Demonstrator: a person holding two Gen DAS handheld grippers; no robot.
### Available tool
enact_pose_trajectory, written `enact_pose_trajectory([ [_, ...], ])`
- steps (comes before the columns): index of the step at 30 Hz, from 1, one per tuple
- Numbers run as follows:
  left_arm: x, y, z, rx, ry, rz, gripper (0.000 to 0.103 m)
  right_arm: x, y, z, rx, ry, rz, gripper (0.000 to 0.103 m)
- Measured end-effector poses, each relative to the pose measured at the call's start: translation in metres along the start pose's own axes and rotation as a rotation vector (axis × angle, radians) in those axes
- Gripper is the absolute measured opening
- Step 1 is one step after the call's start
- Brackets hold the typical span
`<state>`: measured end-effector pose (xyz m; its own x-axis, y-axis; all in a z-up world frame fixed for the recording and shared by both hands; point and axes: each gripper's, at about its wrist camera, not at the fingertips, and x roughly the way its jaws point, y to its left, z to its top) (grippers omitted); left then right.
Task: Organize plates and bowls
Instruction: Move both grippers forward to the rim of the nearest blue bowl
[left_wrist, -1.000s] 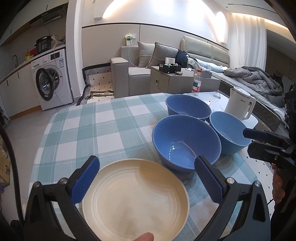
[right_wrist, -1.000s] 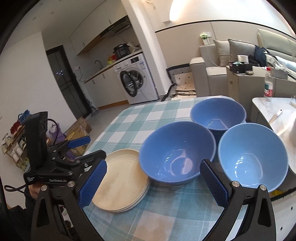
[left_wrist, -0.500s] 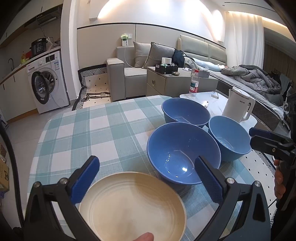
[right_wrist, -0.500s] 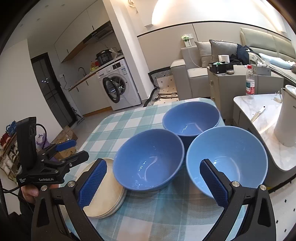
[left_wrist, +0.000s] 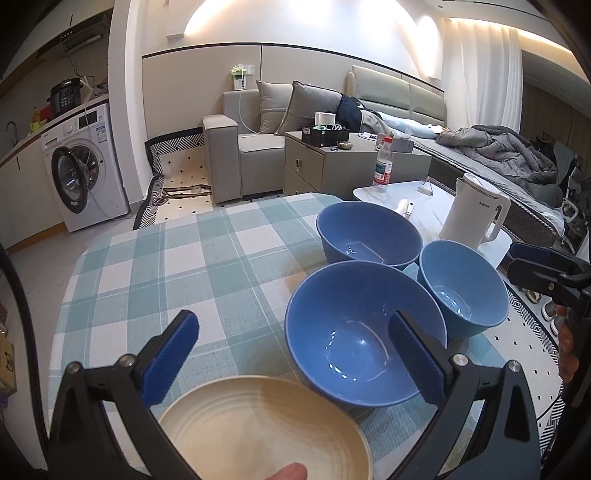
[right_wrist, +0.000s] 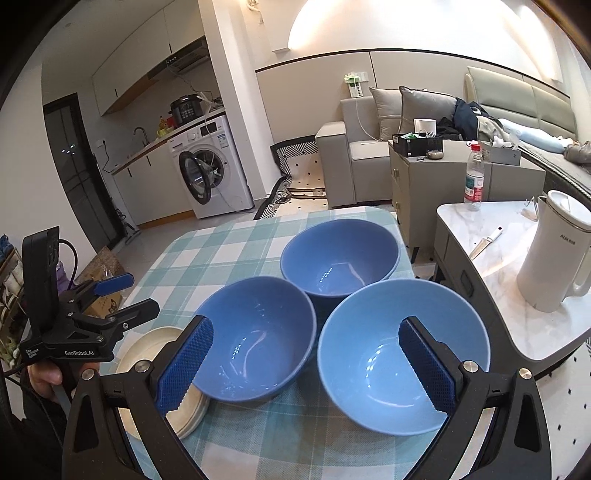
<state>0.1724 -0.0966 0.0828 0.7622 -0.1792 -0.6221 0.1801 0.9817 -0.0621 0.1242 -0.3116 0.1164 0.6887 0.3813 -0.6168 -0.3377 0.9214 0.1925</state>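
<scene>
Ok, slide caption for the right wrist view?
Open right gripper facing three blue bowls beside stacked cream plates on checked tablecloth.

Both handheld grippers are black plastic frames (right_wrist: 85, 343) with silver screws, blue textured finger pads (right_wrist: 184, 363), and white "GenRobot.AI" lettering.
</scene>
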Motion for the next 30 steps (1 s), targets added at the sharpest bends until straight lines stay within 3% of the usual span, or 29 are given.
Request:
enact_pose_trajectory([
  [30,0.052,-0.004,0.042,0.031,0.060,-0.015,0.103,0.040,-0.029,0.041,-0.008,0.046,-0.050,0.102],
])
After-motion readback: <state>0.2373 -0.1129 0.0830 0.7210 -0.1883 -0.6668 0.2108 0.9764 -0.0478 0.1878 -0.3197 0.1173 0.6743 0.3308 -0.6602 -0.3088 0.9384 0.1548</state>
